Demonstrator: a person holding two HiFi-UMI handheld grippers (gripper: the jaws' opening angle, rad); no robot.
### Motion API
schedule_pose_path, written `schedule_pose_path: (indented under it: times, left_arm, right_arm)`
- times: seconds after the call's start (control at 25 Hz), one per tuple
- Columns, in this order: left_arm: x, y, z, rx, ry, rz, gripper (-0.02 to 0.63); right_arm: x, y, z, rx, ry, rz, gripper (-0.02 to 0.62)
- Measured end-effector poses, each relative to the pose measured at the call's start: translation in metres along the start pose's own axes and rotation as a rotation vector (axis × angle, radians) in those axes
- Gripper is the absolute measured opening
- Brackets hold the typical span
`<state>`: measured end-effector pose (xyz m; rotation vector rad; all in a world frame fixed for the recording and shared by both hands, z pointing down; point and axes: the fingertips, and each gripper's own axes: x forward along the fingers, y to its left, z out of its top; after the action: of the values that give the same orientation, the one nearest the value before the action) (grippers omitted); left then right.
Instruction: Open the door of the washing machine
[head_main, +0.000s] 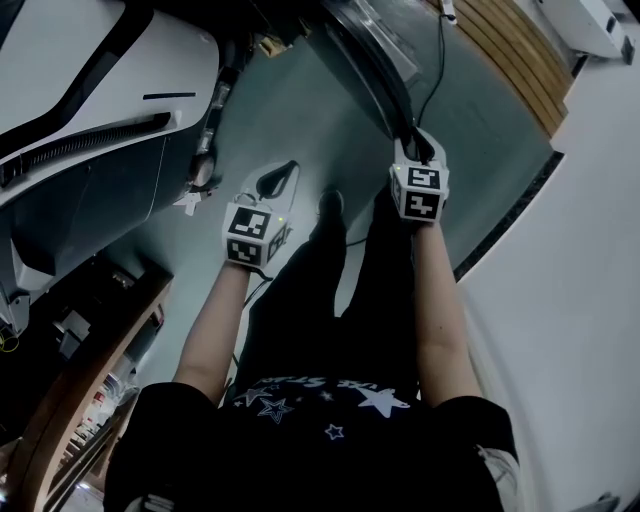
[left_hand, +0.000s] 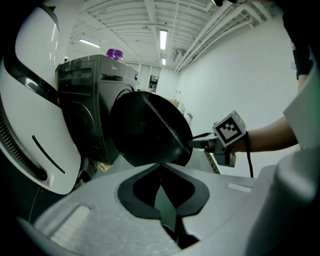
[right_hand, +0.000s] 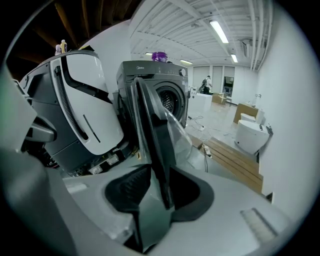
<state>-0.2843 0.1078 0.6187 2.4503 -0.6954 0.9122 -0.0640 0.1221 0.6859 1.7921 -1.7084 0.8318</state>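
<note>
The dark washing machine (left_hand: 90, 95) (right_hand: 150, 75) has its round door (left_hand: 150, 130) swung well out from the drum opening (right_hand: 171, 101). In the head view the door (head_main: 370, 60) is a dark curved rim running down to my right gripper (head_main: 408, 150). That right gripper (right_hand: 162, 172) is shut on the door's outer edge (right_hand: 152, 140), which stands upright between its pads. The left gripper view shows the right gripper (left_hand: 202, 144) clamped on the rim. My left gripper (head_main: 280, 180) (left_hand: 160, 167) hangs free to the left of the door, shut with nothing in it.
A large white and black machine body (head_main: 90, 90) (right_hand: 85, 110) stands close on the left of the washer. A wooden pallet (head_main: 520, 60) (right_hand: 235, 160) and a cable (head_main: 437, 60) lie beyond the door. A white wall (head_main: 590, 250) runs along the right. A purple bottle (left_hand: 114, 53) sits atop the washer.
</note>
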Motion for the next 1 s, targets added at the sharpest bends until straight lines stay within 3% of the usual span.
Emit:
schedule_pose_path:
  times: [0.2, 0.52, 0.8, 1.0]
  left_arm:
    - [-0.010, 0.001, -0.003, -0.006, -0.010, 0.014, 0.011]
    - [-0.022, 0.000, 0.003, -0.016, -0.029, 0.036, 0.011]
    - [-0.024, -0.004, 0.011, 0.017, -0.020, 0.020, 0.011]
    - [-0.035, -0.011, 0.037, 0.036, -0.065, 0.015, 0.011]
  right_arm:
    - [0.003, 0.040, -0.004, -0.064, 0.023, 0.068, 0.115]
    - [-0.005, 0.078, -0.008, -0.071, 0.026, 0.165, 0.117]
    - [-0.015, 0.086, 0.002, -0.166, 0.021, 0.217, 0.156]
    - [-0.047, 0.078, 0.019, -0.177, -0.021, 0.214, 0.164]
